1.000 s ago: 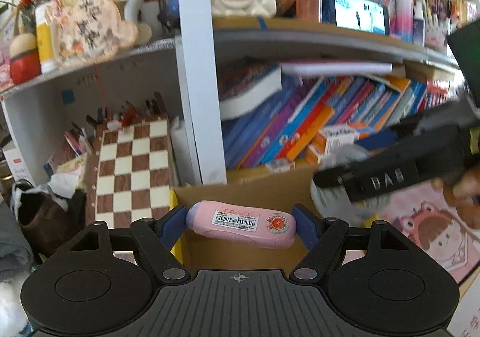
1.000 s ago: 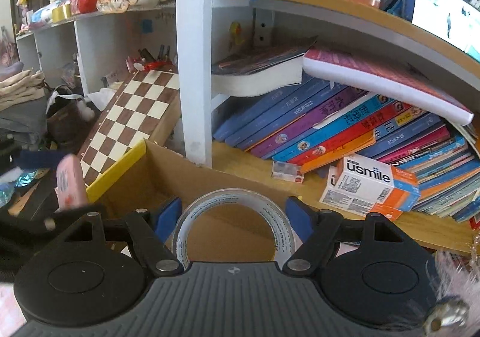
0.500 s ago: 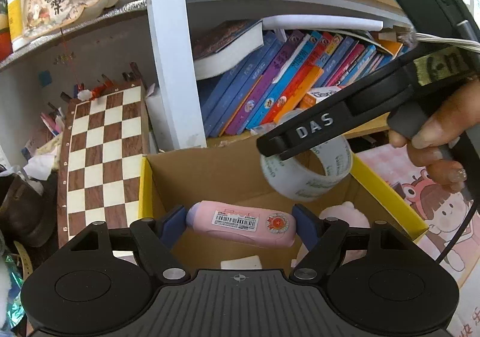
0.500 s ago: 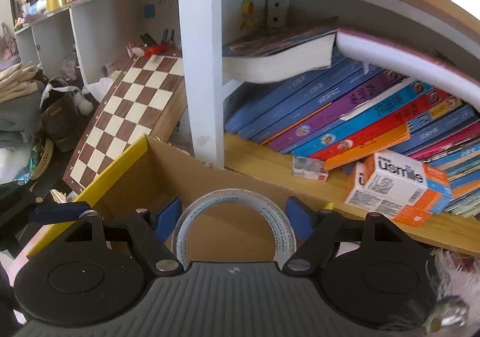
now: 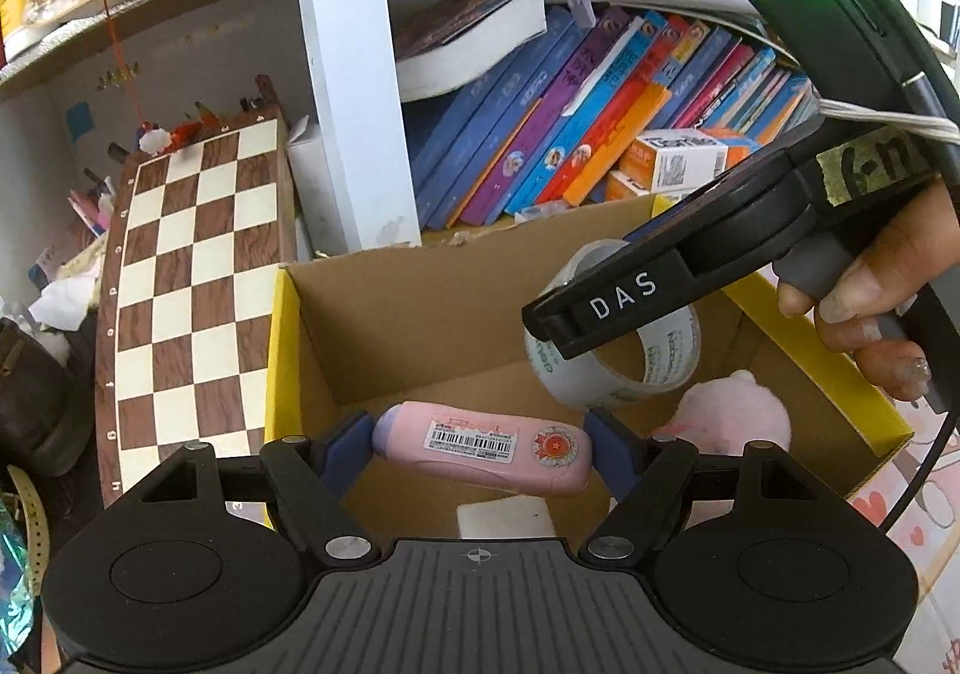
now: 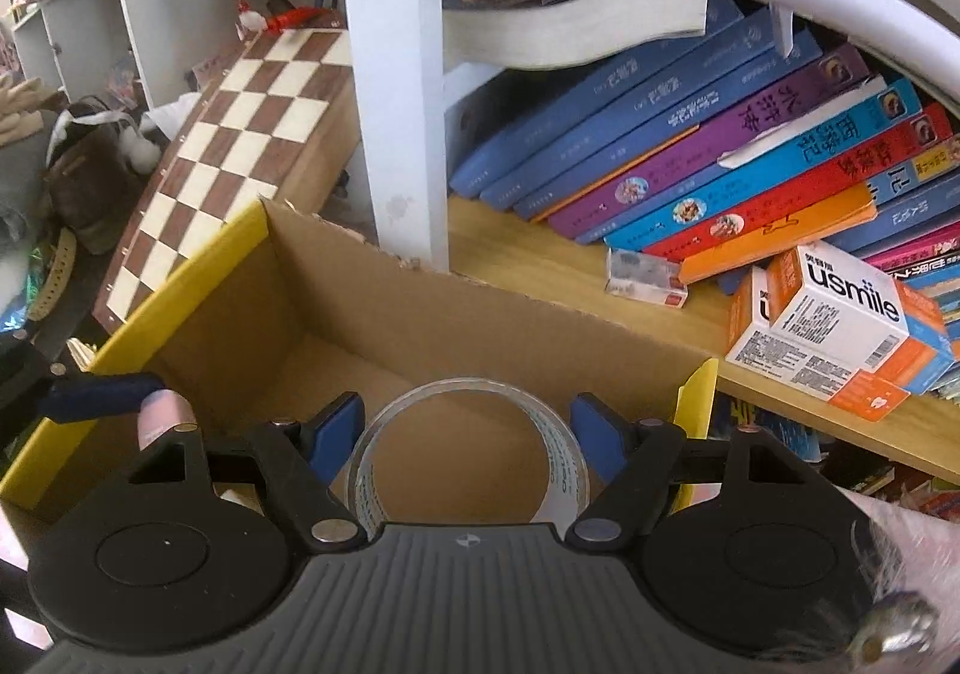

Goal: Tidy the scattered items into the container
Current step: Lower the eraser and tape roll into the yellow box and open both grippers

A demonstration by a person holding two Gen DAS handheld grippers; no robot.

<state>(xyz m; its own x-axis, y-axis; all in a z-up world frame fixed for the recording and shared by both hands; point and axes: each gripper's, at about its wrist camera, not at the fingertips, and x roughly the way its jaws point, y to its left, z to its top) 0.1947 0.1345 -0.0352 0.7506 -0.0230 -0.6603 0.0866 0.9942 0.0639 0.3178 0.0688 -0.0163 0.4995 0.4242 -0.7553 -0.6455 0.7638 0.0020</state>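
Home room — crammed bookshelf (image 6: 690,134), chessboard (image 5: 192,278)

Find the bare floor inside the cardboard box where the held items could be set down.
Bare floor lies along the back wall of the cardboard box, toward its left wall. The front right is crowded: pink plush, white block.

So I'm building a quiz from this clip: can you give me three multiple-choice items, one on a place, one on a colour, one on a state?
1. Where is the tape roll?
A. on the chessboard
B. over the box
C. on the books

2. What colour is the tube?
A. pink
B. green
C. black

3. How is the left gripper?
A. open
B. out of view
C. shut on the tube

Key: B, the roll hangs above the box floor; A, its body is pink; C, both fingers press its ends.
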